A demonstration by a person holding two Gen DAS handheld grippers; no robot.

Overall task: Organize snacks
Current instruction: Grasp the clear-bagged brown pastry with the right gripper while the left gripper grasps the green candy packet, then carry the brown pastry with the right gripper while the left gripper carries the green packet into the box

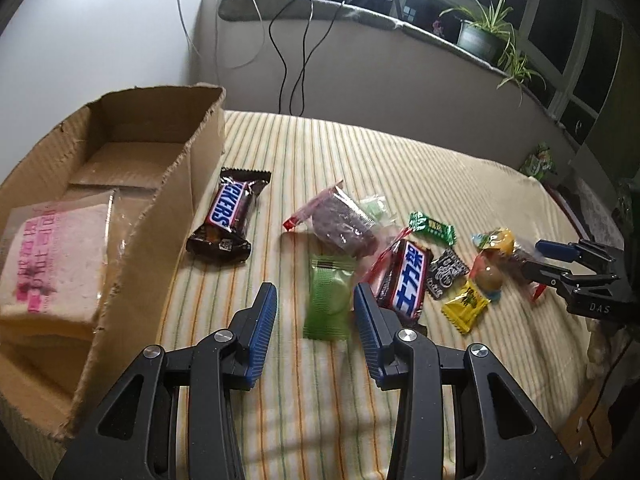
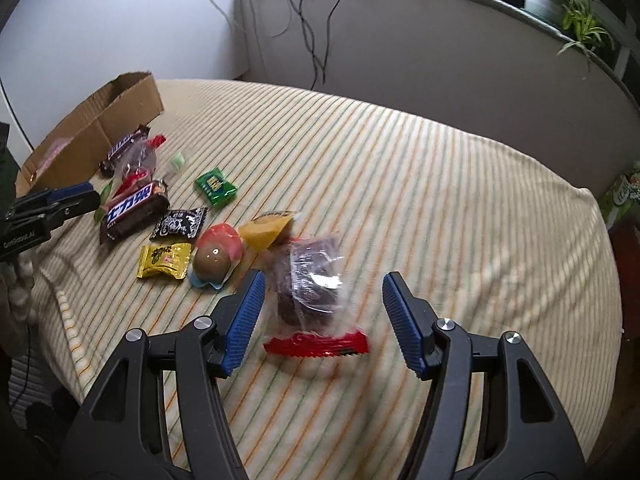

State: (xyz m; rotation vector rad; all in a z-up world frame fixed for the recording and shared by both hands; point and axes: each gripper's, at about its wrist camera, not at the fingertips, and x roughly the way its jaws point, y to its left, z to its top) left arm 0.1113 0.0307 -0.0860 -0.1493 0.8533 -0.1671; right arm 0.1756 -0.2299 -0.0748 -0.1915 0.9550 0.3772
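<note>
Left gripper (image 1: 316, 308) released, fingers apart above a green packet (image 1: 326, 300) on the striped bed (image 2: 400, 168). Right gripper (image 2: 320, 316) likewise spread, over a clear red-edged bag (image 2: 310, 292). Remaining snacks scattered nearby, beside a cardboard box (image 1: 188, 184) holding a pink-printed pack (image 1: 52, 256).

- A home, most likely a bedroom.
- A bed (image 2: 400, 184) covered with a striped blanket fills both views.
- A cushioned window ledge (image 1: 360, 16) runs behind it, carrying potted plants (image 1: 480, 32).
- Loose cables (image 1: 296, 52) hang down the wall.
</note>
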